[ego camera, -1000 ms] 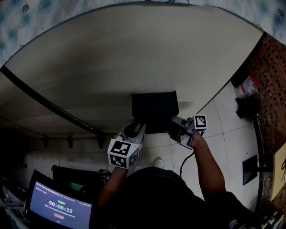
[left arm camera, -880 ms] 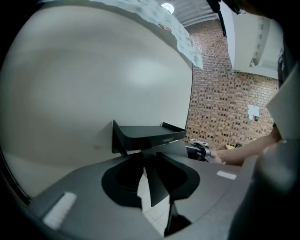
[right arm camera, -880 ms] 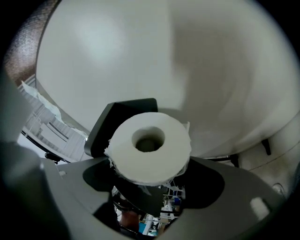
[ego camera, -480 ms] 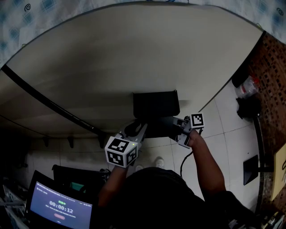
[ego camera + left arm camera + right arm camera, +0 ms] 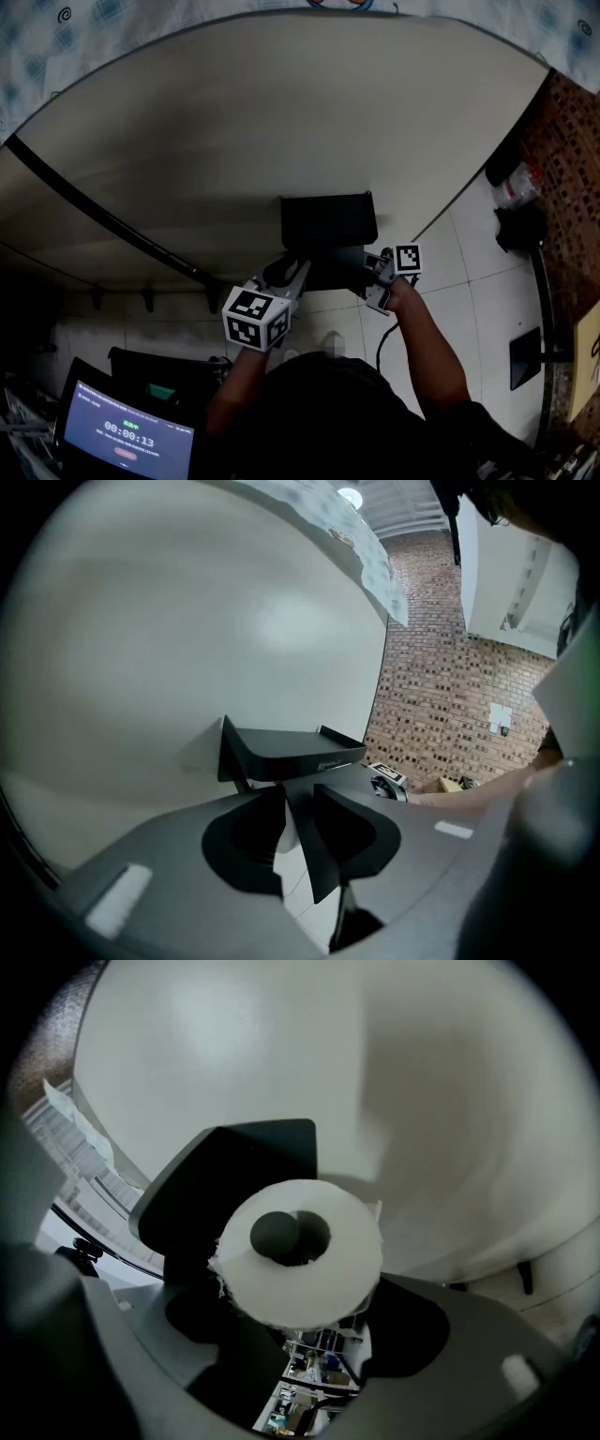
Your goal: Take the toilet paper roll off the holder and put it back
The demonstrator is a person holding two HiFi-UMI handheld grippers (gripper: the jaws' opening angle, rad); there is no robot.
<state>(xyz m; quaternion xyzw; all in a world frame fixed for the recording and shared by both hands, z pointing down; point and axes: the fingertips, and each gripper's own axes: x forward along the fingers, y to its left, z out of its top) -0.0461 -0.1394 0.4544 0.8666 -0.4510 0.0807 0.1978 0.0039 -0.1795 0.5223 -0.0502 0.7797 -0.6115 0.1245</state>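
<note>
R gripper (image 5: 302,1312), jaws wide & clamping the toilet paper roll (image 5: 314,1283), is nudging closer to the holder (image 5: 234,1162), bar tip (image 5: 274,1234) now showing at 10 o'clock inside the core, so prob. re-hanging; L gripper (image 5: 298,799) is idling at holder's 7 o'clock, slightly open, empty.

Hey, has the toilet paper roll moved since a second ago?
Yes. The toilet paper roll, held in the right claw, has come closer to the black holder, whose bar now shows in its core.

Cream wall (image 5: 281,112), black strip (image 5: 103,220) slanting across it. Brick wall (image 5: 574,159) at right, white tiled floor (image 5: 478,248) beside it. Lit timer screen (image 5: 127,439) bottom left. Ceiling lamp (image 5: 350,496) lit.
</note>
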